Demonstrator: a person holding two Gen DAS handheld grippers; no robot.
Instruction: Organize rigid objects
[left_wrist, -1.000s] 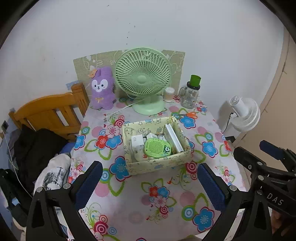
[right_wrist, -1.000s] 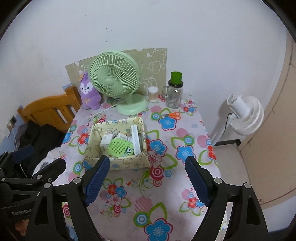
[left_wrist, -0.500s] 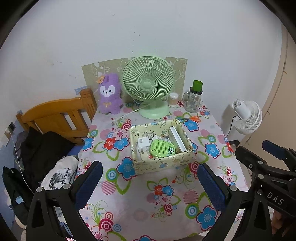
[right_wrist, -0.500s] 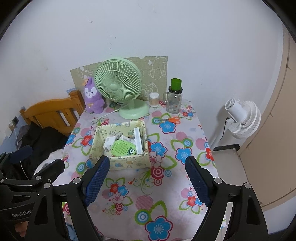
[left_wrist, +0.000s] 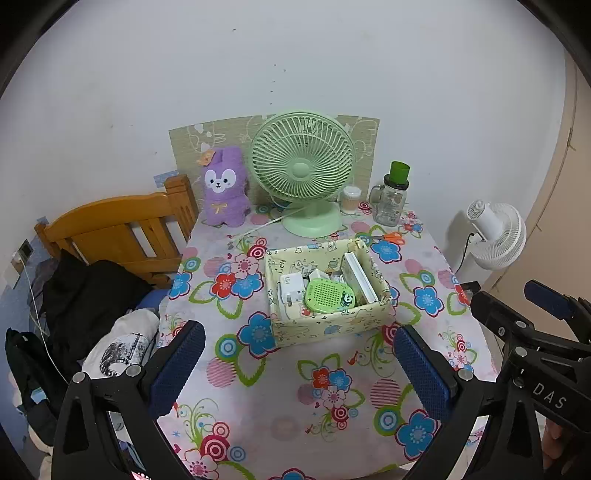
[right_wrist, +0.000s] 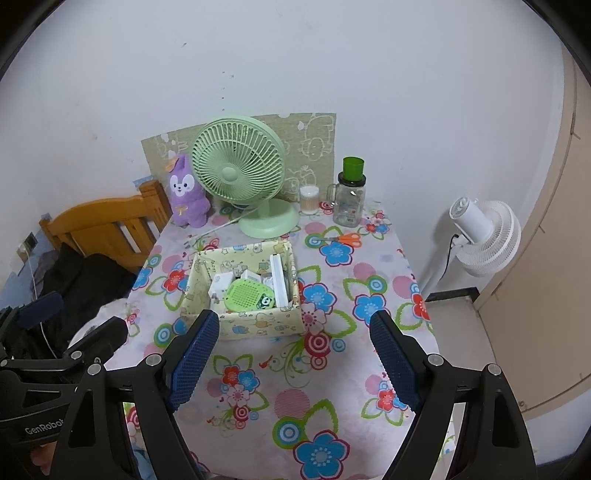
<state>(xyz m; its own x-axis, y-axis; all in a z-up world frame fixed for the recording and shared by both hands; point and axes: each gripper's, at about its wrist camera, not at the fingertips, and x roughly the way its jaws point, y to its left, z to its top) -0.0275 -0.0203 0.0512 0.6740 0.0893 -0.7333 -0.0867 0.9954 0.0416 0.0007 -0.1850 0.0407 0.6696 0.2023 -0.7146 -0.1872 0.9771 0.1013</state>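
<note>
- I see both grippers, left gripper (left_wrist: 295, 365) and right gripper (right_wrist: 293, 356), farther back from the table (left_wrist: 258, 402) than before, jaws apart, empty.
- One box (left_wrist: 325, 325), two fans.

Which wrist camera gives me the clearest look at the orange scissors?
The right wrist view: the orange scissors lie fully visible beyond the yellow box. In the left wrist view, the scissors show partly, their tips behind the box corner.
</note>
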